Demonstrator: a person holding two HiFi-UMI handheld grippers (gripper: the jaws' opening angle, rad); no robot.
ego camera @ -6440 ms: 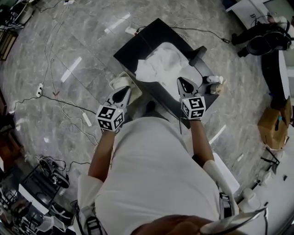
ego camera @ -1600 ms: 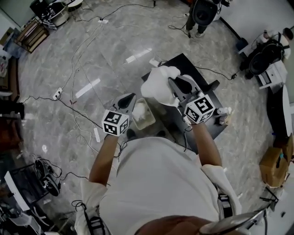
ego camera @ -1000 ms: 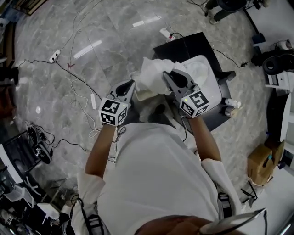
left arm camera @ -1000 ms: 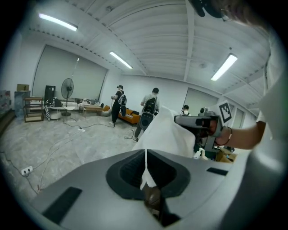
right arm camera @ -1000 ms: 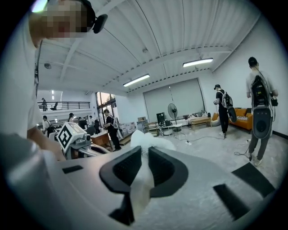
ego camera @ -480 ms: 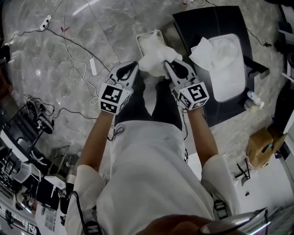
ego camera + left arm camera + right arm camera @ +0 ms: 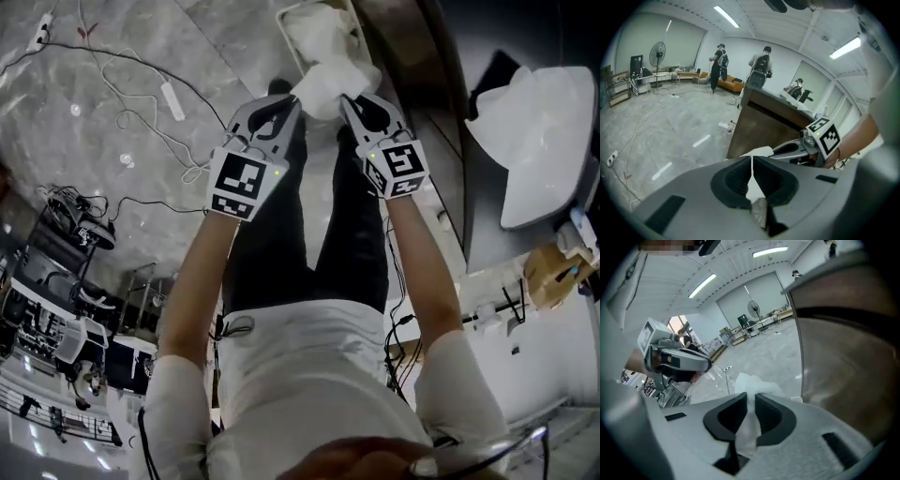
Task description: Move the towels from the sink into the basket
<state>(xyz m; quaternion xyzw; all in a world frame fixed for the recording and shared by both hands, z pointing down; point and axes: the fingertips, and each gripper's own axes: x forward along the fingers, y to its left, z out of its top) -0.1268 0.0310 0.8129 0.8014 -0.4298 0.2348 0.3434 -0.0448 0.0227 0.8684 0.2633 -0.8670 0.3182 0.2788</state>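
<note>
Now: left hand-held gripper (image 7: pixel 281 108) pressed together on a thin edge of the white crumpled cloth towel (image 7: pixel 328 80). Right hand-held gripper (image 7: pixel 356 105) nearly closed, pinching the same towel's other side. The two-point hold probably keeps the bundle gathered for the drop. White rectangular basket (image 7: pixel 291 14) lies just beyond both tips, on the grey marble floor (image 7: pixel 112 122). White sink (image 7: pixel 548 211) is well off the right hand-held gripper's outer side.
</note>
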